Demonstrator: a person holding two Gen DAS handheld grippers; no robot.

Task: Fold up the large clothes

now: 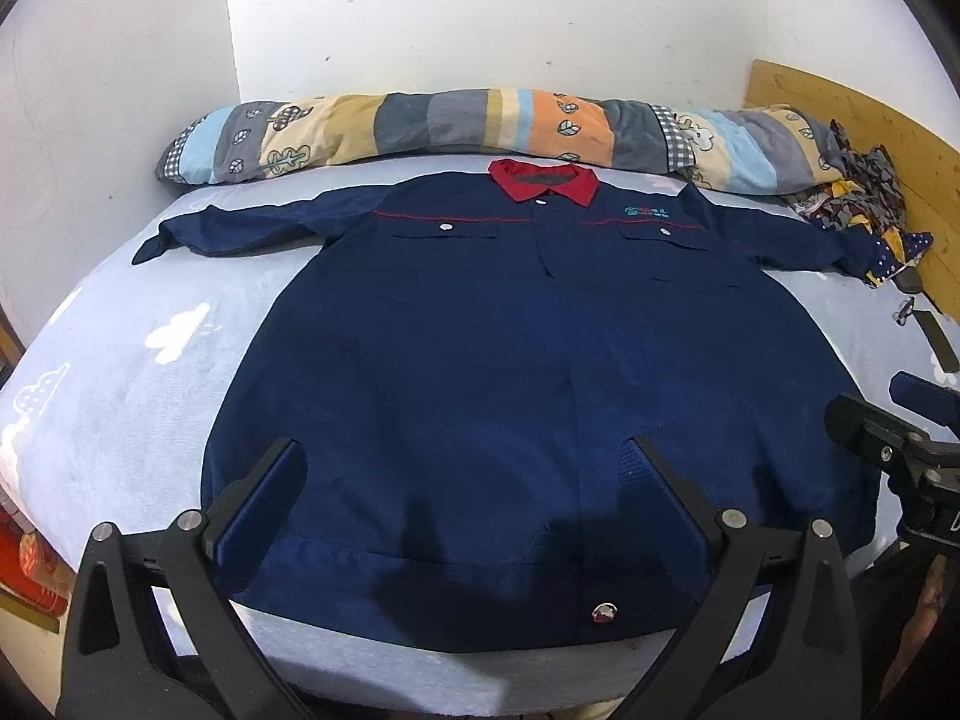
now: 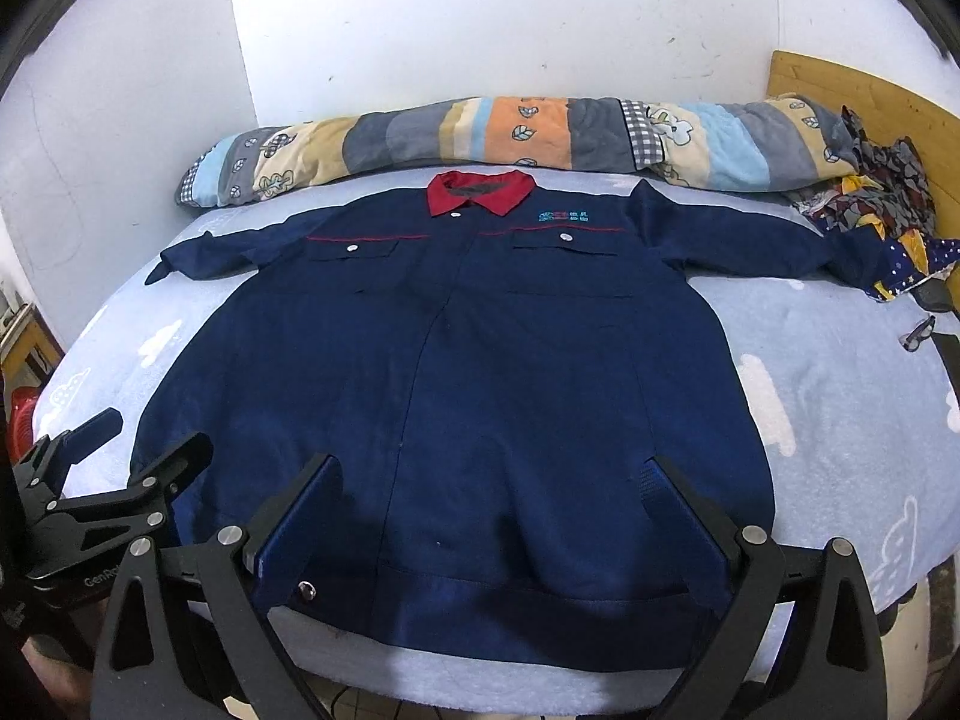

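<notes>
A navy work jacket [image 1: 480,324] with a red collar [image 1: 543,177] lies flat, front up, on the pale blue bed, both sleeves spread out sideways; it also shows in the right wrist view [image 2: 456,360]. My left gripper [image 1: 462,456] is open, its fingers spread wide above the jacket's lower hem, holding nothing. My right gripper [image 2: 492,468] is open too, hovering over the hem on the right side, empty. Each gripper shows at the edge of the other's view: the right one [image 1: 894,438] and the left one [image 2: 114,462].
A rolled patchwork quilt [image 1: 456,126] lies along the wall behind the collar. A heap of patterned cloth [image 1: 864,204] sits at the far right by the wooden headboard [image 1: 852,120], touching the right sleeve. Glasses [image 2: 918,333] and dark items lie on the right bed edge.
</notes>
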